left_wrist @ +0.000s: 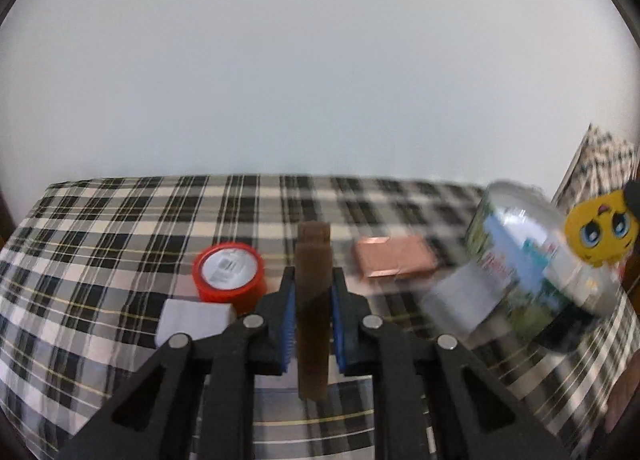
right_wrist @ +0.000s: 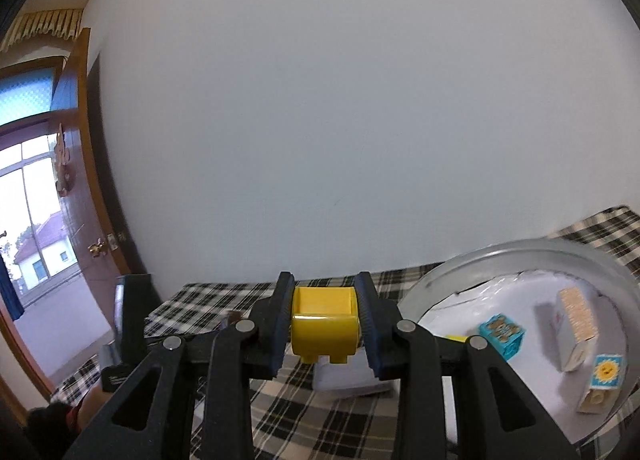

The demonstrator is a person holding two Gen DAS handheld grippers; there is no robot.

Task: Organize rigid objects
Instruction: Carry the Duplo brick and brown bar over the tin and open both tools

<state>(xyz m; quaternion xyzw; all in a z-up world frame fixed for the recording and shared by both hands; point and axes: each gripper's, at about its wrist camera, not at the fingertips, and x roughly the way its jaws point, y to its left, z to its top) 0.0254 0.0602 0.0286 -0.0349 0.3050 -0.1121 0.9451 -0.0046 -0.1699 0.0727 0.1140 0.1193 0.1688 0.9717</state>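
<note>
A plaid cloth [left_wrist: 120,228] covers the table under both grippers. At the right of the right wrist view sits a round tin [right_wrist: 500,260] with a white lining; inside it lie a tall box [right_wrist: 576,326], a teal cube [right_wrist: 502,336] and a sun cube [right_wrist: 604,378], each apart from the others. In the left wrist view the tin's printed wall [left_wrist: 532,260] is blurred, with a yellow cartoon face [left_wrist: 600,232] at its right.

On the cloth to the left stands a red tape roll [left_wrist: 229,276], touching or just beside a white block [left_wrist: 196,320] in front of it. A copper case [left_wrist: 394,258] lies between the roll and the tin.

The left gripper [left_wrist: 313,304] pinches a brown slab [left_wrist: 313,300] upright above the cloth. The right gripper [right_wrist: 324,324] clamps a yellow brick [right_wrist: 323,330] above the cloth, left of the tin.
</note>
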